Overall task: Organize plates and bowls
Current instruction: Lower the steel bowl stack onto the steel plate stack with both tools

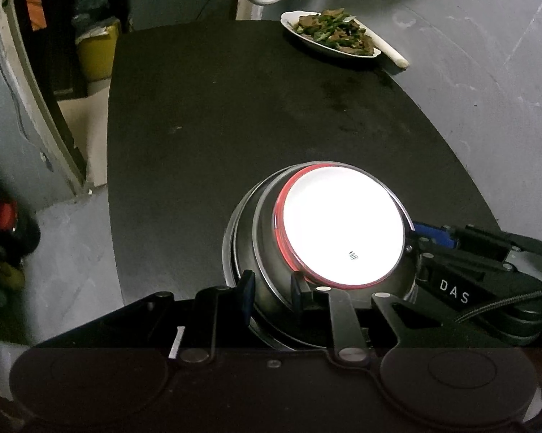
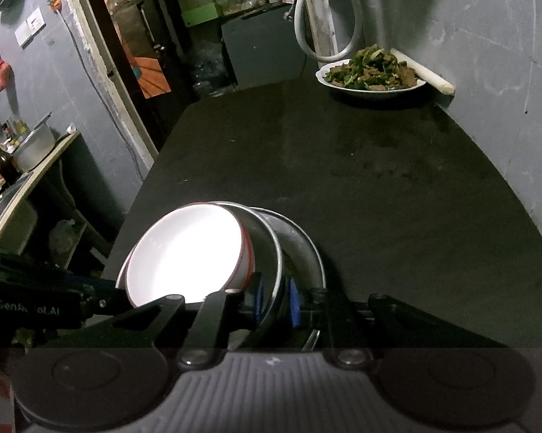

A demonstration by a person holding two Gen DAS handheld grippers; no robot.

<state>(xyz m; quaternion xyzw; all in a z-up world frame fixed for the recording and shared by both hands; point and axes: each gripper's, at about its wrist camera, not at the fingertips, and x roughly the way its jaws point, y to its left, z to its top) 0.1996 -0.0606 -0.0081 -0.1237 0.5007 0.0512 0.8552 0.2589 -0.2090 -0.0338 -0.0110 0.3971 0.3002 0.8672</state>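
A white bowl with a red rim [image 1: 343, 223] [image 2: 184, 252] sits tilted inside a steel bowl [image 1: 267, 223] [image 2: 267, 238]. That steel bowl rests in a wider steel bowl [image 1: 233, 241] [image 2: 307, 249] on the black table [image 1: 216, 108]. My left gripper [image 1: 273, 290] is shut on the inner steel bowl's near wall, one finger outside and one inside. My right gripper [image 2: 276, 297] holds the same bowl's rim on the opposite side, between its blue pads. Each gripper also shows at the edge of the other's view: the right gripper [image 1: 433, 234], the left gripper [image 2: 90, 296].
A white plate of cooked greens and meat [image 1: 330, 32] [image 2: 372, 72] stands at the table's far right corner beside a white roll [image 1: 390, 50] against the grey wall. A yellow bin [image 1: 97, 50] and a doorway lie beyond the table's left edge.
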